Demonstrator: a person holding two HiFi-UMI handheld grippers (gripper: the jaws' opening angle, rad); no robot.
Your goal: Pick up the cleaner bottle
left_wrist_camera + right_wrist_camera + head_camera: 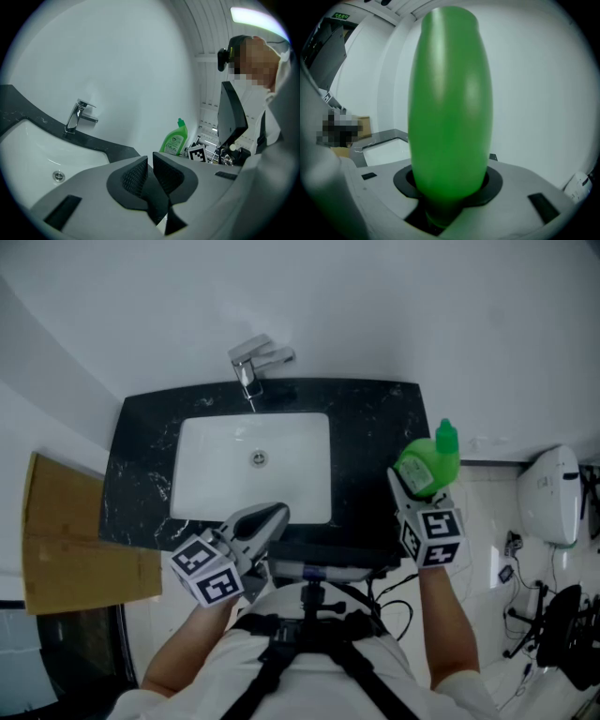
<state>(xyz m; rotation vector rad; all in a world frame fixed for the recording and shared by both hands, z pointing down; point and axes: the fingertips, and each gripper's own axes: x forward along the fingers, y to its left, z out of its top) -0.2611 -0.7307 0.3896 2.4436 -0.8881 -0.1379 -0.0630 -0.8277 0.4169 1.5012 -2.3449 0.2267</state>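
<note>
The green cleaner bottle (429, 463) with its green cap stands upright in my right gripper (417, 486), which is shut on its body by the right end of the black counter (366, 456). In the right gripper view the bottle (450, 108) fills the middle, and the jaws of the right gripper (449, 180) press on both its sides. My left gripper (272, 517) hovers at the counter's front edge, shut with nothing in it. From the left gripper view (151, 171) the bottle (174, 140) shows far off past the counter's end.
A white sink basin (216, 474) is set into the counter, with a chrome faucet (253, 362) behind it against the white wall. A cardboard box (66, 540) lies on the floor at the left. A white fixture (553, 495) and cables sit at the right.
</note>
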